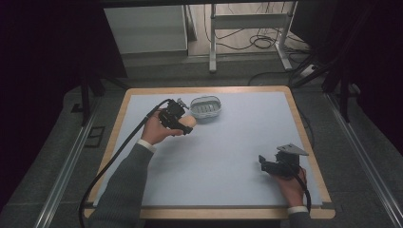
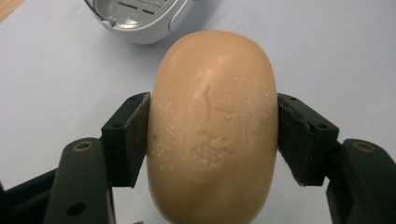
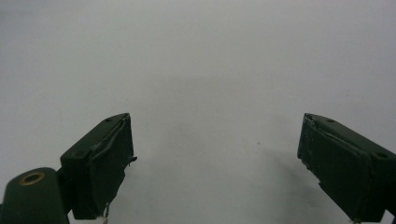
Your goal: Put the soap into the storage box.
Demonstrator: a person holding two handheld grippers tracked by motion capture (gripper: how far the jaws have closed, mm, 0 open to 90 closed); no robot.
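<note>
Soap bar (image 2: 212, 126) is clamped betw. L gripper (image 2: 212, 135) fingers; dish (image 1: 206, 108) just ahead, placement still pending. R gripper (image 3: 215, 154) fingers held wide, nothing gripped.

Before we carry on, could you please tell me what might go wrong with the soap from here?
The smooth, rounded peach bar of soap is pinched only at its sides by the left gripper, so it might slip out. The small white slotted soap dish looks light and could slide or tip if nudged.
</note>
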